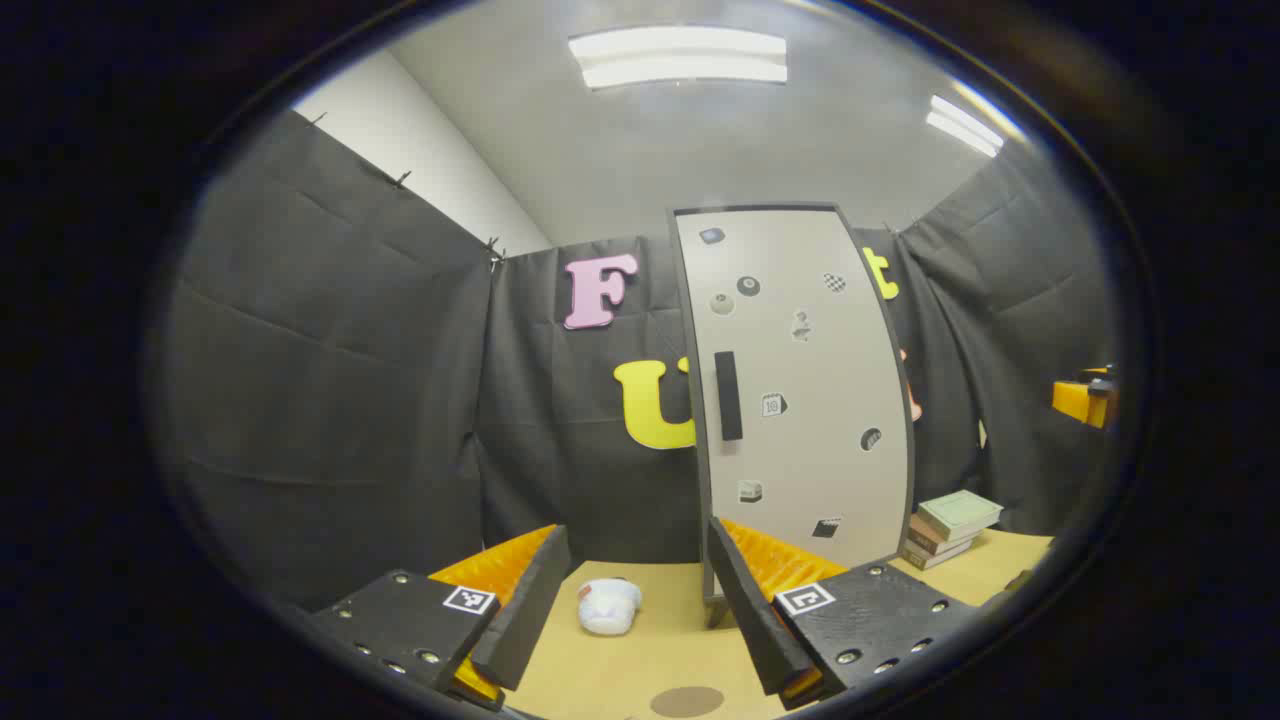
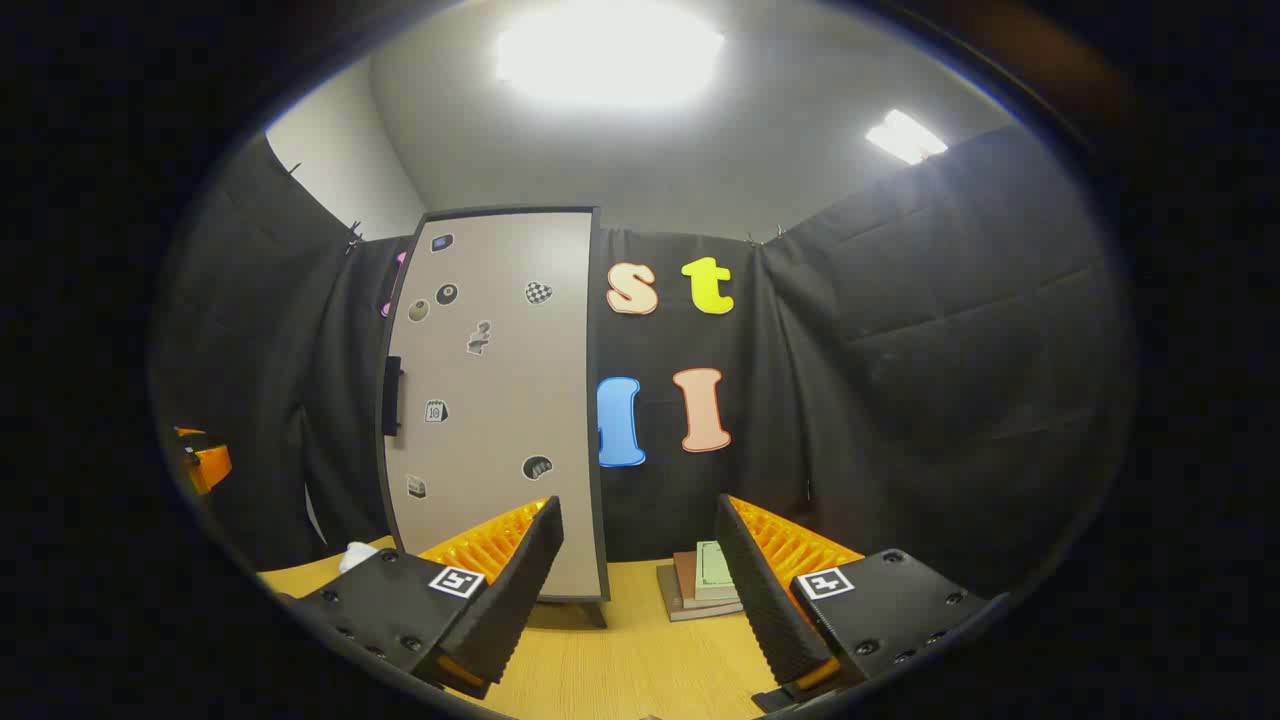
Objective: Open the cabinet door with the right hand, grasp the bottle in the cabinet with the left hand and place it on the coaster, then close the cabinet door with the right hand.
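Note:
A tall pale cabinet [image 1: 800, 400] stands on the wooden table, its door shut, with a dark handle [image 1: 728, 396] on the left side and several stickers on the front. The same cabinet [image 2: 495, 400] shows in the right gripper view, handle [image 2: 392, 396] at its left edge. A round brown coaster [image 1: 687, 701] lies on the table near my left gripper [image 1: 632, 610], which is open and holds nothing. My right gripper [image 2: 640, 600] is open too, a way back from the cabinet. The bottle is hidden behind the door.
A white crumpled object [image 1: 608, 605] lies on the table left of the cabinet. A stack of books [image 1: 950, 527] sits to the cabinet's right, the same books [image 2: 705, 580] ahead of my right gripper. The other gripper's orange body [image 1: 1085, 398] shows at the right edge.

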Available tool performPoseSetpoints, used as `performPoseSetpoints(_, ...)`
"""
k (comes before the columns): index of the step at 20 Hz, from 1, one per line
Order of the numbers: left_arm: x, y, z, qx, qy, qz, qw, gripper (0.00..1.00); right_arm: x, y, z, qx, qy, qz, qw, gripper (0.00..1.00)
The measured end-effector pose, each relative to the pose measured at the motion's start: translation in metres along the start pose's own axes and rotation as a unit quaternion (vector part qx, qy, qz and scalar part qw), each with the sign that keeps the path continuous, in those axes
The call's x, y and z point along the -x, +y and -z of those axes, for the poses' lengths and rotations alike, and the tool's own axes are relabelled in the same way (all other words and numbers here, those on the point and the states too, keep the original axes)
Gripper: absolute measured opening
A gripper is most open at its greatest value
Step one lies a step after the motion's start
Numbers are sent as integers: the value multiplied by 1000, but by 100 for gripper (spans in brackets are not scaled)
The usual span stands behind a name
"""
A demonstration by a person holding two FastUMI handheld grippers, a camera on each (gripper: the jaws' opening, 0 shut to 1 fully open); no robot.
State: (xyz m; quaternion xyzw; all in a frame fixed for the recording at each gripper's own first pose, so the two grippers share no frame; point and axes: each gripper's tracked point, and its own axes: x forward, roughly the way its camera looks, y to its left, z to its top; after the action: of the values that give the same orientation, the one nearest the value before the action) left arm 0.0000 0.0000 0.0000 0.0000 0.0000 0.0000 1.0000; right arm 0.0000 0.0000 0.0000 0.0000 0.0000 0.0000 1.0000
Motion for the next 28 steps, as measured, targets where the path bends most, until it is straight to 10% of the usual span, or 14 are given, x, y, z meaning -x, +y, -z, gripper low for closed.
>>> performPoseSetpoints(14,-2,-30,5,2,18,11,1000,83,-2,-22,4,-1,2,0,1000,96)
performPoseSetpoints(28,16,-51,27,-1,58,-37,998,86,-43,4,1,-38,19,-89,995,96)
